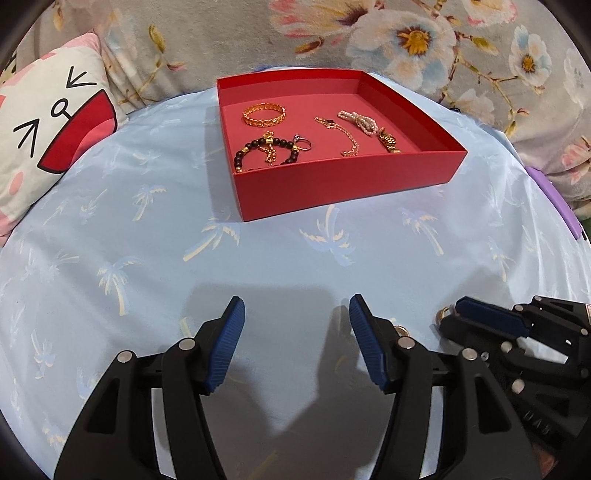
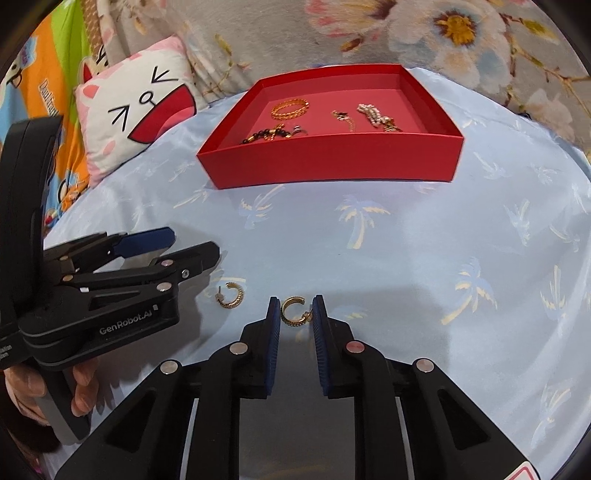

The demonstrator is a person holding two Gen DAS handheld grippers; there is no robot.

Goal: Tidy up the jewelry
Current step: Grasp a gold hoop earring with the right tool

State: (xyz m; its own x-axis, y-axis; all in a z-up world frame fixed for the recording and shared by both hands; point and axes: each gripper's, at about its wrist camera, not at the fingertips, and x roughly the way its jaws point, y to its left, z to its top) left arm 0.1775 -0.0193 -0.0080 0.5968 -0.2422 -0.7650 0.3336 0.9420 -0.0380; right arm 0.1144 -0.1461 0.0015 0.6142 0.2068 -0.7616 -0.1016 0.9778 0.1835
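A red tray (image 1: 332, 184) (image 2: 332, 162) sits on the blue palm-print cloth. It holds a gold bangle (image 1: 263, 114), a black bead bracelet (image 1: 258, 153), a ring (image 1: 303, 144), a gold chain (image 1: 341, 134) and a pearl piece (image 1: 360, 122). Two gold hoop earrings lie on the cloth. One earring (image 2: 294, 310) sits between the tips of my right gripper (image 2: 295, 308), whose jaws stand narrowly apart around it, not clamped. The other earring (image 2: 231, 294) lies to its left. My left gripper (image 1: 297, 314) is open and empty over bare cloth. It also shows in the right wrist view (image 2: 192, 245).
A cat-face pillow (image 1: 48, 122) (image 2: 140, 103) lies left of the tray. A floral blanket (image 1: 406, 33) runs behind it. A purple object (image 1: 554, 195) sits at the right edge. The right gripper (image 1: 448, 317) reaches in at lower right of the left wrist view.
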